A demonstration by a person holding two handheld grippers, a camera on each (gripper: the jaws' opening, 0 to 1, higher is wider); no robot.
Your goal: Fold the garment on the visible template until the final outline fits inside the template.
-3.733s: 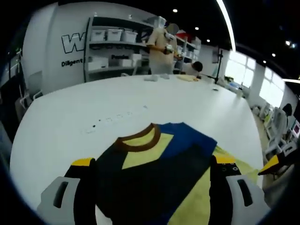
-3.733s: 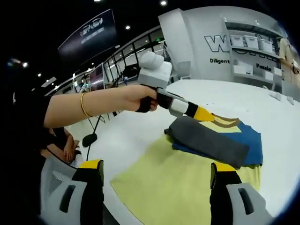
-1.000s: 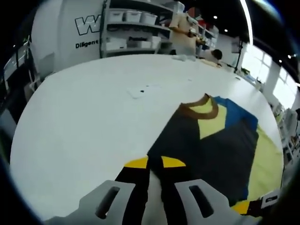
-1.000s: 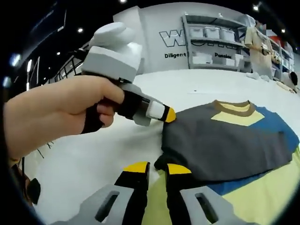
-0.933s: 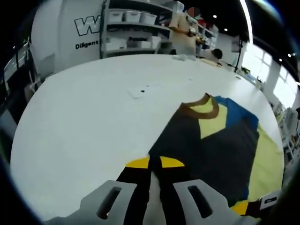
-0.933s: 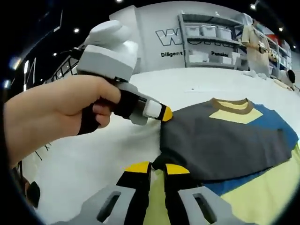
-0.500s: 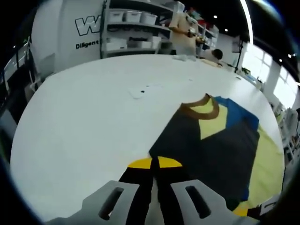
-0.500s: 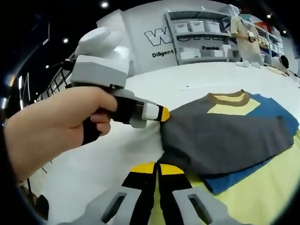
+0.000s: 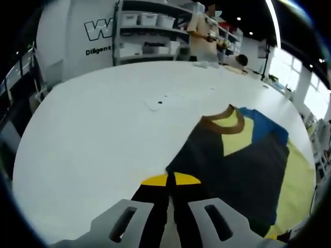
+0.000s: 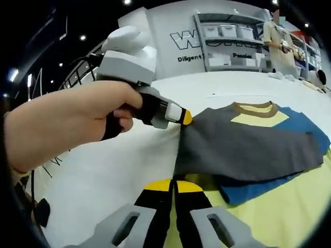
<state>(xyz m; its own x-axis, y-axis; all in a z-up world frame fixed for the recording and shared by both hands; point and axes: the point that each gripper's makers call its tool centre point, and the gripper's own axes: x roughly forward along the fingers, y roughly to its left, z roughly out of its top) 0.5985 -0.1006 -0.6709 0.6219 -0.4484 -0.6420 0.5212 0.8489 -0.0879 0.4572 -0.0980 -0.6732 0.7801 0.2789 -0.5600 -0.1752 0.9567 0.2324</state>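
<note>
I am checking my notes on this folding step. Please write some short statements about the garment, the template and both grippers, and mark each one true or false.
1. The left gripper is shut on the garment's edge. True.
2. The right gripper is wide open. False: its yellow tips are closed together at the garment's near edge.
3. The garment lies on a yellow template. True.
4. The garment's collar is red. False: it is brown.
5. The table is white. True.
</note>
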